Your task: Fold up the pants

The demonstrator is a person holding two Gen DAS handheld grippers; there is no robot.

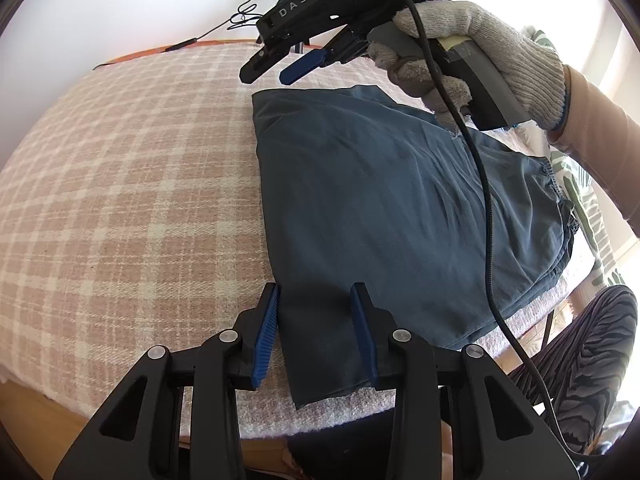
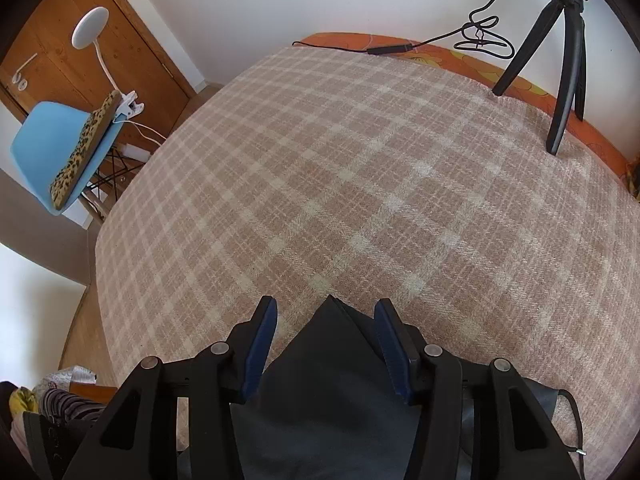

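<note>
The dark blue pants [image 1: 392,208] lie folded into a rough rectangle on the pink plaid blanket [image 1: 120,200]. My left gripper [image 1: 316,300] is open, its blue pads astride the near left corner of the pants, holding nothing. My right gripper [image 1: 282,70], held by a gloved hand [image 1: 480,48], is open and hovers above the far corner of the pants. In the right wrist view the right gripper [image 2: 326,312] is open with a corner of the pants [image 2: 332,380] between and below its fingers, not clamped.
A black tripod [image 2: 560,60] and a black cable [image 2: 440,40] stand at the far edge of the bed. A blue chair [image 2: 60,152] with a leopard cushion and a white lamp [image 2: 90,32] stand beyond the left edge. The person's striped leg [image 1: 580,360] is at the right.
</note>
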